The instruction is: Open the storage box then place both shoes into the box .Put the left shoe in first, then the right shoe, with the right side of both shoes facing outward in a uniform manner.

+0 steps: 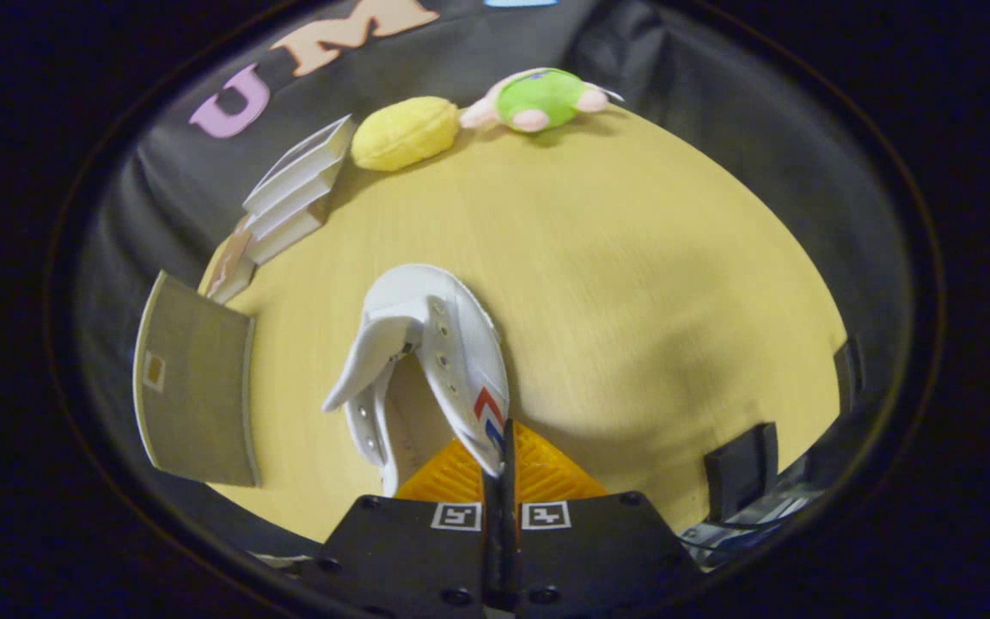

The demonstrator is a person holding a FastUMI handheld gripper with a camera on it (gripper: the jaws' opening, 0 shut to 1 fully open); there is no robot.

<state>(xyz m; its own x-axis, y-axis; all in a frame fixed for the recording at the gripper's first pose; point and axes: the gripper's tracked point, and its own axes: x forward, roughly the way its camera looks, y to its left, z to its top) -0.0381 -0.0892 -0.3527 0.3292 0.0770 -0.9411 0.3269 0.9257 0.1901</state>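
Observation:
A white shoe (435, 344) with a red and blue mark on its side sits just ahead of my fingers, toe pointing away and tongue flopped to the left. My gripper (502, 451) is shut on the shoe's right side wall near the collar, which is pinched between both fingers. Whether the shoe rests on the wooden table (632, 284) or hangs just above it I cannot tell. A flat brown-grey panel of the storage box (194, 378) with a small label stands to the left of the shoe, by the table's edge.
White stepped boxes (297, 193) lie beyond the storage box on the left. A yellow plush (405, 131) and a green plush (542, 99) rest at the table's far edge. Two black blocks (740, 468) stand at the near right edge.

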